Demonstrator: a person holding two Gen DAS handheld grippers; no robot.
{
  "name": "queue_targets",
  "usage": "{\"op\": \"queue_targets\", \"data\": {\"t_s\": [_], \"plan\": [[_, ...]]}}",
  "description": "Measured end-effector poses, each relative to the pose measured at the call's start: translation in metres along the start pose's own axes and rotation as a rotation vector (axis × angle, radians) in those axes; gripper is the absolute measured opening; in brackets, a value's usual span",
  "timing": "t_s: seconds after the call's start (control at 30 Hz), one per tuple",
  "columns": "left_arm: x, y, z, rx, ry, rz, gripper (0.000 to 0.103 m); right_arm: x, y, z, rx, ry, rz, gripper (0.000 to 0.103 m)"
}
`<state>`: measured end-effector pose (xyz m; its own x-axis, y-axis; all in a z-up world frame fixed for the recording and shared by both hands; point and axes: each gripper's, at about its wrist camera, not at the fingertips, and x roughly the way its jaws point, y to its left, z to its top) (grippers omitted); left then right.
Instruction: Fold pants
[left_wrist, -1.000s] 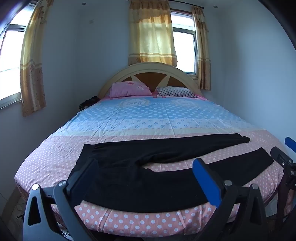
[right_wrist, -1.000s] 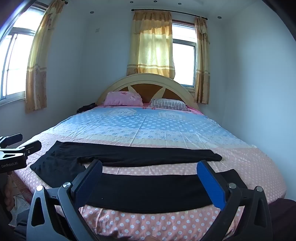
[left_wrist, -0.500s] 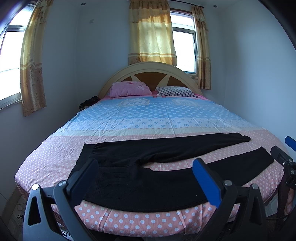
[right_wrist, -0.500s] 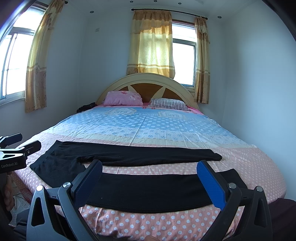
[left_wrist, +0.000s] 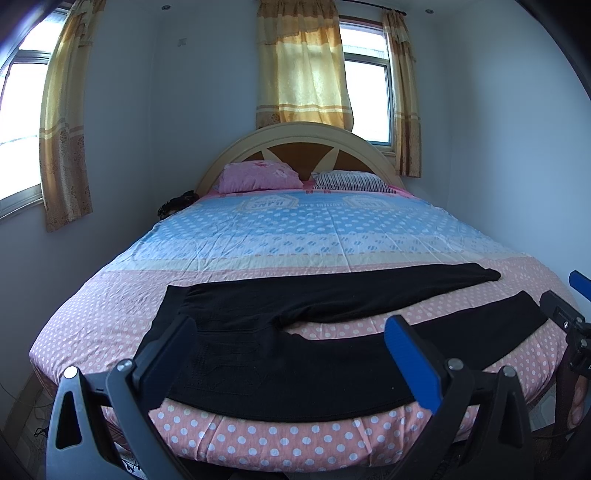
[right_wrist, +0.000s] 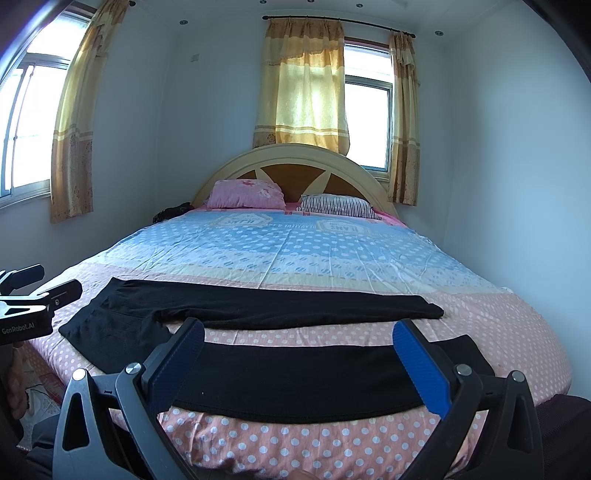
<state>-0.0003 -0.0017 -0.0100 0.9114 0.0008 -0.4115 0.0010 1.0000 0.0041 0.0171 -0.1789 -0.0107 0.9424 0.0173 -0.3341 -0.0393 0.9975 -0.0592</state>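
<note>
1. Black pants (left_wrist: 280, 354) lay flat across the foot of the bed (left_wrist: 295, 229), waistband toward the left side, both legs spread apart and running rightward.
2. Left gripper (left_wrist: 288, 354) hovered short of the seat area, jaws wide apart, empty.
3. Right gripper (right_wrist: 299, 354) hovered short of the near leg (right_wrist: 295, 376), jaws likewise apart, empty.
4. Judged soft, light, limp knit; likely to sag and drag on the sheet.
5. Best hold judged: near waistband corner (left_wrist: 173, 387) and near-leg cuff (right_wrist: 461, 354), pinched at edges.
</note>
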Motion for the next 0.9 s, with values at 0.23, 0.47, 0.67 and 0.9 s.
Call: {"op": "queue_targets", "data": {"t_s": [0.23,0.47,0.67,0.9], "plan": [[0.001,0.003,0.001,0.001,-0.001,0.0,0.103,0.002,0.001,-0.002,-0.004,0.005,0.0,0.102],[0.003,0.006,-0.002,0.005,0.004,0.002,0.103,0.003,0.003,-0.004,-0.011,0.014,0.003,0.102],[0.005,0.006,-0.004,0.01,0.014,0.007,0.103,0.007,0.005,-0.006,-0.013,0.025,0.005,0.102],[0.023,0.019,-0.005,-0.015,0.069,0.026,0.103,0.017,0.007,-0.013,-0.015,0.062,0.052,0.102]]}}
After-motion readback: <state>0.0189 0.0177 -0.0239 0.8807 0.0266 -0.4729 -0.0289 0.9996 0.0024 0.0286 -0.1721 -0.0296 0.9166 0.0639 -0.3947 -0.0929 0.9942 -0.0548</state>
